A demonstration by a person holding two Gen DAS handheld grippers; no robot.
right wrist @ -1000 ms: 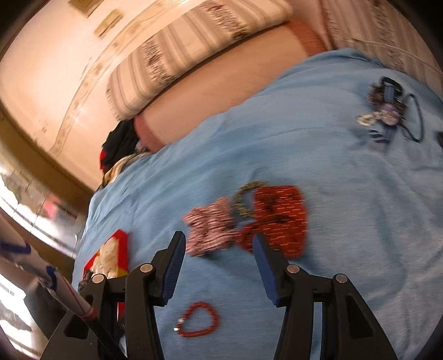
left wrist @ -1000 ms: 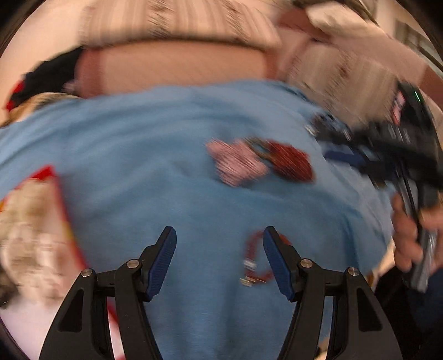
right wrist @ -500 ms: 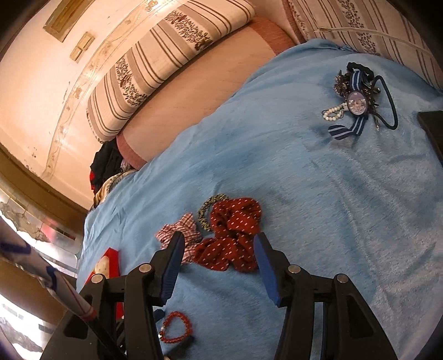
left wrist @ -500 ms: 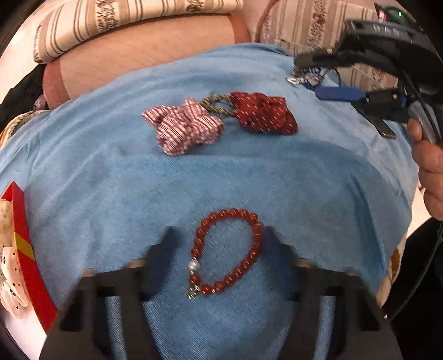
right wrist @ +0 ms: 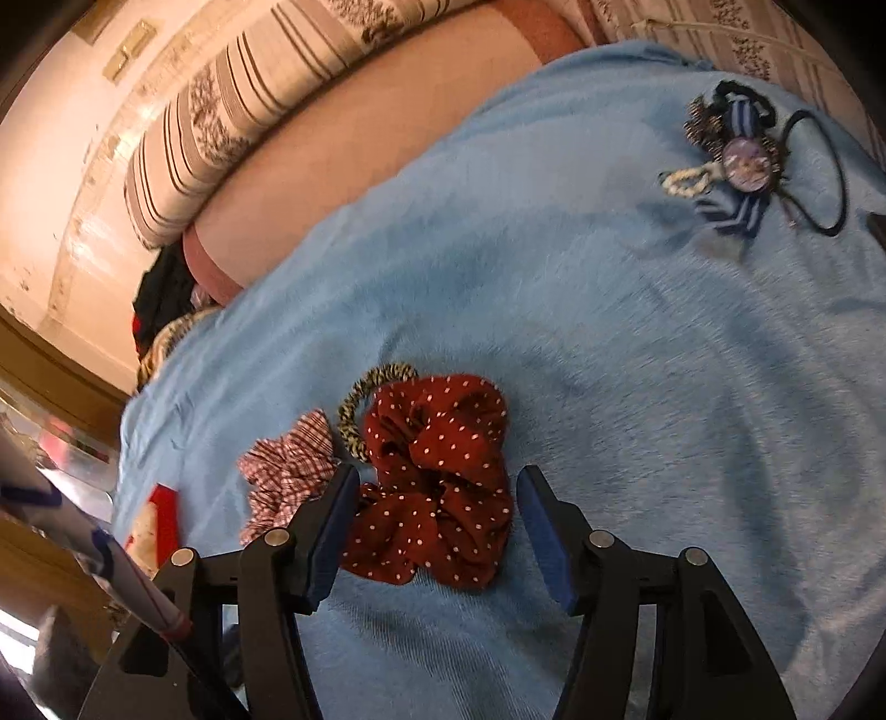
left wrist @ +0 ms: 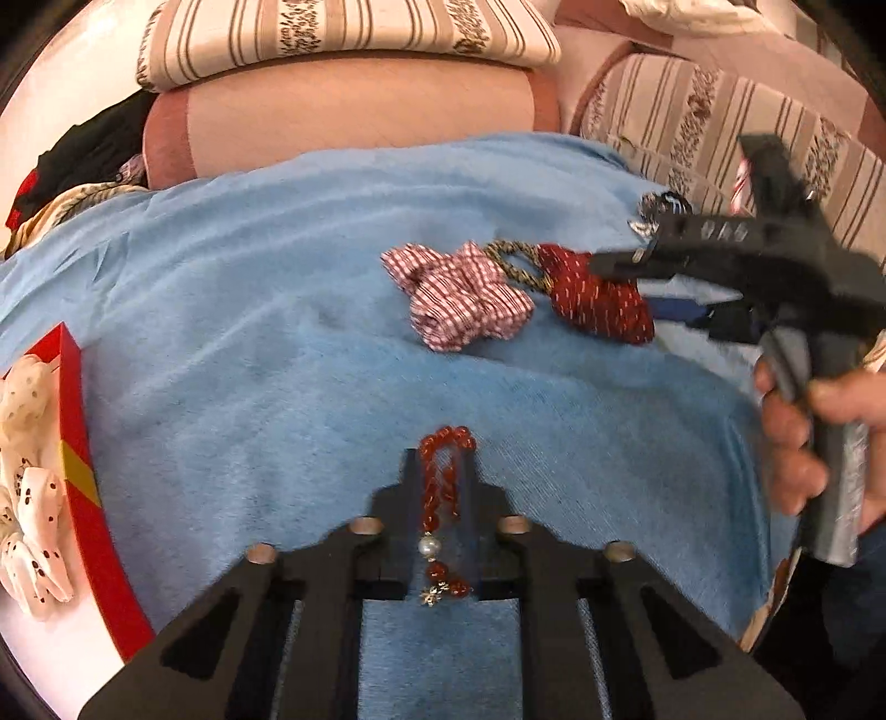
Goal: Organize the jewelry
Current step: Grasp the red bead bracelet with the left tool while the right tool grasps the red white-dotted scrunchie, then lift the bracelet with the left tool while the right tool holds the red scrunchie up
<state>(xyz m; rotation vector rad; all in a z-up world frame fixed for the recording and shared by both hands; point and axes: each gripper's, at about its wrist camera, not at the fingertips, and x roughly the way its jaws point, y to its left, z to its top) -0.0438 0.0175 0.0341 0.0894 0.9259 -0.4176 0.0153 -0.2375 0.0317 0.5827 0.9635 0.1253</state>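
Observation:
My left gripper [left wrist: 440, 459] is shut on a red bead bracelet [left wrist: 440, 487] with a white pearl and a small charm, squeezed flat between the fingers just over the blue cloth [left wrist: 249, 332]. My right gripper [right wrist: 437, 487] is open, its blue pads on either side of a dark red dotted scrunchie [right wrist: 437, 482] lying on the cloth. That scrunchie [left wrist: 598, 299] also shows in the left wrist view, with the right gripper [left wrist: 626, 288] over it. A red-and-white checked scrunchie [left wrist: 462, 296] and a braided hair tie [left wrist: 518, 263] lie beside it.
A red box [left wrist: 83, 471] with white dotted bows [left wrist: 27, 487] sits at the left edge. A cluster of a blue ribbon brooch [right wrist: 742, 160], a pearl piece and a black elastic [right wrist: 830, 166] lies far right. Striped cushions [left wrist: 343, 33] line the back.
My left gripper has closed on the red bracelet, which lay loose between its open fingers before. My right gripper has moved down and closer around the dark red scrunchie.

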